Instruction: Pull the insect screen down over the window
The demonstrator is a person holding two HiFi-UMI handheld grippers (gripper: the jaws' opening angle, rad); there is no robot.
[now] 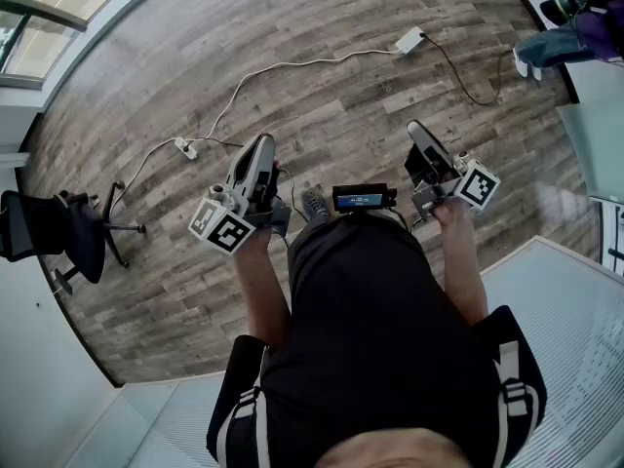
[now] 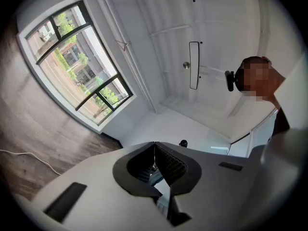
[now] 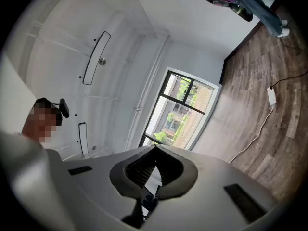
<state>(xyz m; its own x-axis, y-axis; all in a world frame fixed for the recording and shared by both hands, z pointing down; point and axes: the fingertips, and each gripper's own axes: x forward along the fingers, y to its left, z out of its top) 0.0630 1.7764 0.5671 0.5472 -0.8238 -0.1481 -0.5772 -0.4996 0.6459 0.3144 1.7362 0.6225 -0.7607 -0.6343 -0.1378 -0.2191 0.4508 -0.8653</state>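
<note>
Head view: left gripper (image 1: 260, 147), right gripper (image 1: 421, 133) closed, empty; window (image 1: 27, 29) far left; insect screen unseen, probably light, flimsy, grab bottom bar.

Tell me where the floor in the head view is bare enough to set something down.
Bare wood floor lies between the grey-framed window and the white cable; another patch sits between the black office chair and the left gripper. It is crowded along the cable, from the white power strip to the white adapter box.
</note>
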